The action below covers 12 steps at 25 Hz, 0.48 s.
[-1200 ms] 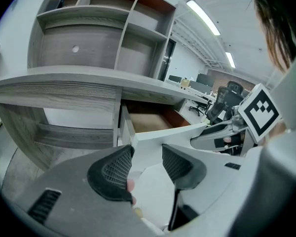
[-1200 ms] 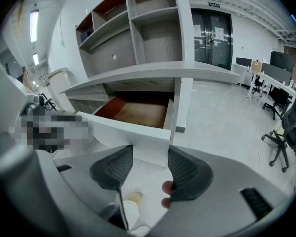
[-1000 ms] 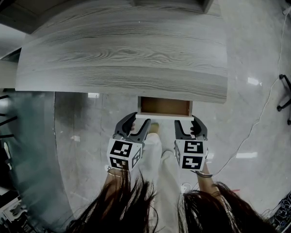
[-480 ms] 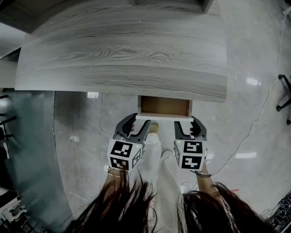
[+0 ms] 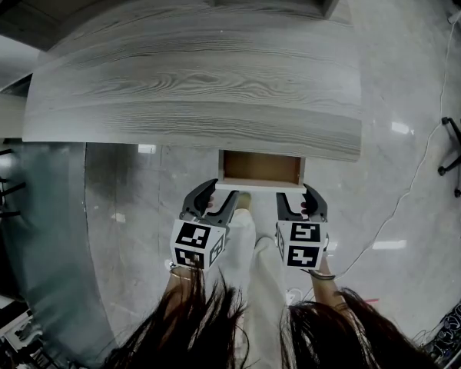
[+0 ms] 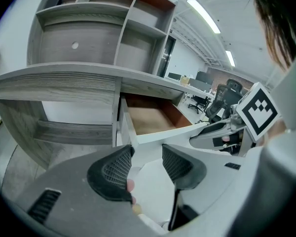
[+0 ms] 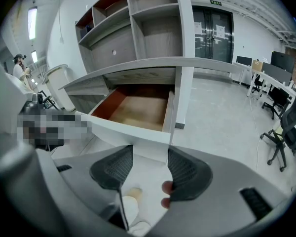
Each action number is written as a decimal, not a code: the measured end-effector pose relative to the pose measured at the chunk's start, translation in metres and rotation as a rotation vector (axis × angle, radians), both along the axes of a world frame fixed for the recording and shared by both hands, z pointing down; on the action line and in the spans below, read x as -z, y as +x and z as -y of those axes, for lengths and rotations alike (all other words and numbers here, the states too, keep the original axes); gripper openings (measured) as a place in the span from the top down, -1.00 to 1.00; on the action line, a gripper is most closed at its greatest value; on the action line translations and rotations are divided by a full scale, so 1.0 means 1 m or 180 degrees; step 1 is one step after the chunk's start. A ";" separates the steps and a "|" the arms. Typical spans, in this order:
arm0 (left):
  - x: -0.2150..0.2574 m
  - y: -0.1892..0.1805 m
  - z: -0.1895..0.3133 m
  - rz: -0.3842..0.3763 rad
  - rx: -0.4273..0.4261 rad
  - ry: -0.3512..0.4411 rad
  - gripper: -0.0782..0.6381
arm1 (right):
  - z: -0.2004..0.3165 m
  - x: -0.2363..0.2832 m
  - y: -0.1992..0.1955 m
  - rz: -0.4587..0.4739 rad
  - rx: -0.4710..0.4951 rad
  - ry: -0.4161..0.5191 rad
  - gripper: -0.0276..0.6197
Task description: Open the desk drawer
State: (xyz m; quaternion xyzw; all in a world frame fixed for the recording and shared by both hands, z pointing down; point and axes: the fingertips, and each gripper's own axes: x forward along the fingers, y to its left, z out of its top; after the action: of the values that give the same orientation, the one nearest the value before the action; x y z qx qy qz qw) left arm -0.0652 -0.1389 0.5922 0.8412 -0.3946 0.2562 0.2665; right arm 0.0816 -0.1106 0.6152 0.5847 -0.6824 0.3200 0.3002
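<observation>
Drawer [image 5: 261, 168] stands pulled out from under the grey woodgrain worktop [image 5: 192, 91], its brown bottom bare and its white front facing me. It lies straight ahead of both grippers and a little above them in their own views. Its long axis runs left to right along the worktop edge, and any further pull would come straight back toward me. My left gripper [image 5: 220, 195] hovers just off the front's left end and my right gripper [image 5: 298, 197] just off its right end, neither clearly nearer. Both sets of fingers are spread and grasp nothing; between them I see only my pale trousers and shoe tips. I judge the opening largely done. No handle shows on the front, the drawer's rear is hidden under the worktop, and I cannot tell whether any fingertip touches the panel.
</observation>
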 end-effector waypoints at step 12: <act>-0.011 0.000 -0.004 0.0083 -0.0074 -0.0058 0.25 | -0.003 -0.010 -0.001 -0.0002 0.0001 -0.0068 0.22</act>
State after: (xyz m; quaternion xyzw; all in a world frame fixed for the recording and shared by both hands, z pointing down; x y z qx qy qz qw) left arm -0.0657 -0.1345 0.6029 0.8398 -0.3859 0.2738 0.2660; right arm 0.0808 -0.1081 0.6248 0.5815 -0.6789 0.3270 0.3067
